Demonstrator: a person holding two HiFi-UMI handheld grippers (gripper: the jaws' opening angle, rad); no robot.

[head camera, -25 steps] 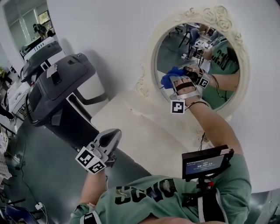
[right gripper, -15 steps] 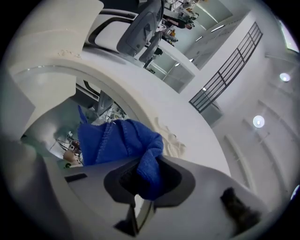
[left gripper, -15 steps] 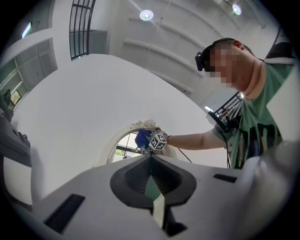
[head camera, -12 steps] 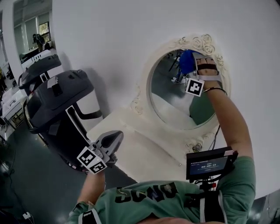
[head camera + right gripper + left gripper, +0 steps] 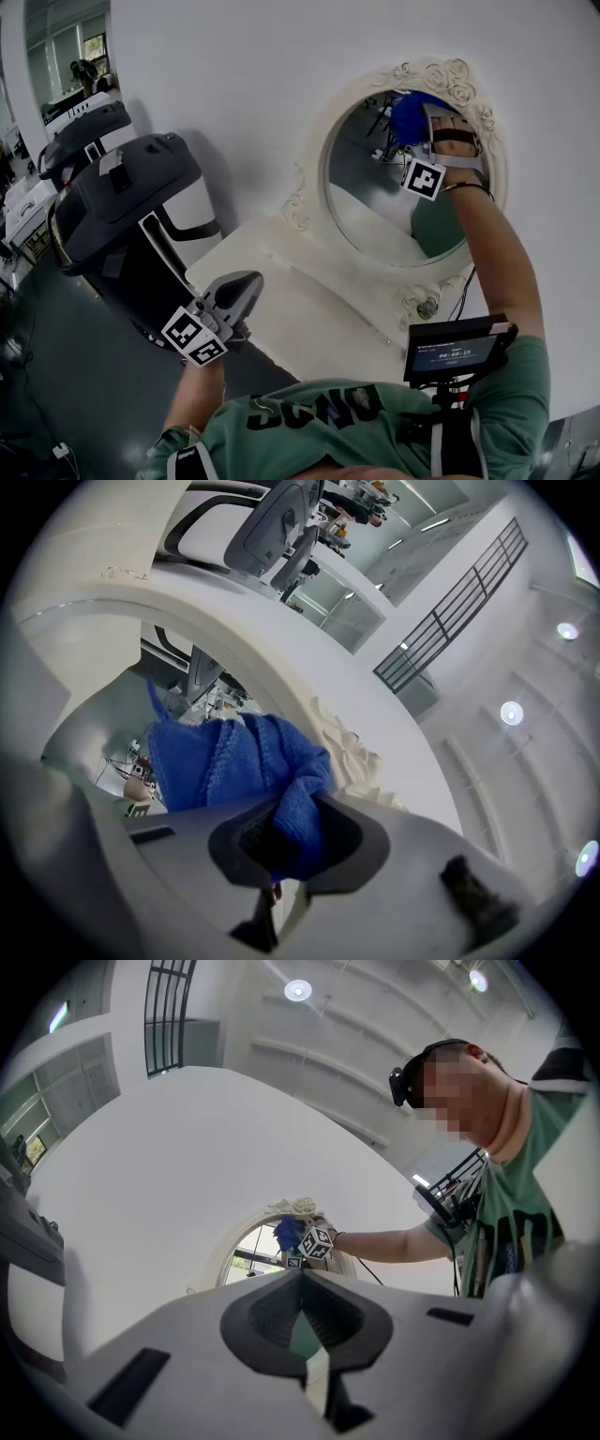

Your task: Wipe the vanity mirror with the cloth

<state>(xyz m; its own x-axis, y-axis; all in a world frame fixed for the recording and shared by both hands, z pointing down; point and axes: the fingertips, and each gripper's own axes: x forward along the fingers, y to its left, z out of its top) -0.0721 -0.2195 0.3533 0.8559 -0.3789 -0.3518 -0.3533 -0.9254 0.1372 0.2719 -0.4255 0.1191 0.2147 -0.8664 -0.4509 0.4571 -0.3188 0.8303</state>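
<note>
The oval vanity mirror point(image 5: 375, 202) in an ornate white frame point(image 5: 441, 77) stands against the white wall. My right gripper point(image 5: 424, 127) is shut on a blue cloth point(image 5: 411, 114) and presses it against the glass near the top right rim. In the right gripper view the bunched cloth point(image 5: 234, 757) fills the jaws of the right gripper point(image 5: 284, 832), beside the carved frame point(image 5: 349, 752). My left gripper point(image 5: 234, 292) hangs low at the table's front left, shut and holding nothing. The left gripper view shows its jaws together point(image 5: 302, 1281), with the mirror point(image 5: 251, 1252) and cloth point(image 5: 287, 1232) far off.
A white vanity tabletop point(image 5: 309, 305) runs below the mirror. A large black-and-white machine point(image 5: 127, 192) stands left of the table. A small screen point(image 5: 457, 352) is mounted at the person's chest, and a cable point(image 5: 464, 292) hangs by the mirror's lower right.
The right gripper has carried the cloth from the mirror's lower middle up to its top, then slightly to the right. The left gripper has stayed put.
</note>
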